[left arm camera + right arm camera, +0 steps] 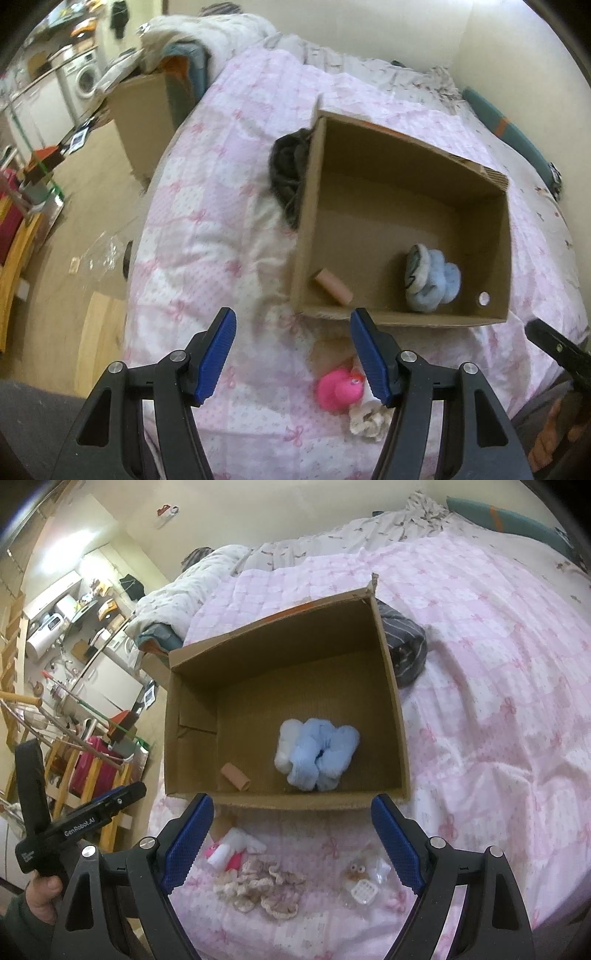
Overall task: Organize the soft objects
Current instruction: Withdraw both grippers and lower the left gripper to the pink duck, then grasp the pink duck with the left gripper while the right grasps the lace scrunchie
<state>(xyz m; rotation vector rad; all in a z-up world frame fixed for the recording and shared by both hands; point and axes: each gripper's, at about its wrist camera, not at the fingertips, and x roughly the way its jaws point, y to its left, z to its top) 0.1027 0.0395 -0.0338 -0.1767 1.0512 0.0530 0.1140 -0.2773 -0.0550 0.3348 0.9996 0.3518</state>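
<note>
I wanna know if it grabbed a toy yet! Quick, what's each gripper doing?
Left gripper: open, holding nothing, above the pink bedspread.
Right gripper: open wide, holding nothing, near the cardboard box.

We can read one piece of text. In the right wrist view, white lettering reading "GenRobot.AI" runs along the black body of the left gripper point(79, 814), which the person's hand point(42, 895) holds at the lower left edge of the picture. A second, smaller white mark sits nearer the handle end of the same black body, but we find it too small and blurred to read. In the left wrist view we find no legible writing. The cardboard box point(391, 686) on the bed carries no lettering we can make out on the walls facing us, and papers on the floor in the background are too blurred to read.
</note>
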